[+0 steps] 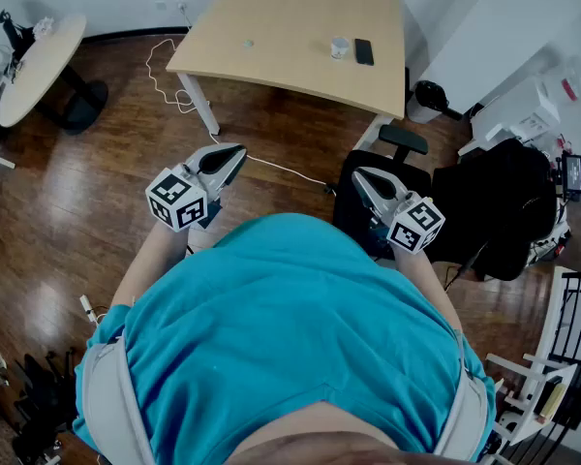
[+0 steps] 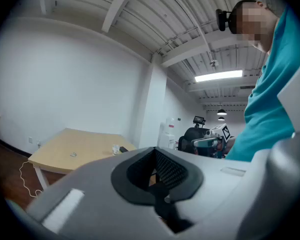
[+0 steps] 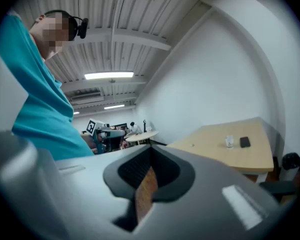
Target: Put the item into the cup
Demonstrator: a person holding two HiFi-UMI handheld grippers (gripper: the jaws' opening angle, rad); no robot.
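A small clear cup stands on the far light wooden table, beside a black phone. A tiny pale item lies alone further left on the tabletop. I hold both grippers close to my chest, well short of the table, pointing toward it. The left gripper is shut and empty, its jaws together. The right gripper also looks shut with nothing held, only a thin slit showing floor. The cup and the item also show in the right gripper view.
A black office chair stands between me and the table's right end. A white cable trails over the wood floor. A round table is at far left, a dark bin and black cloth pile at right.
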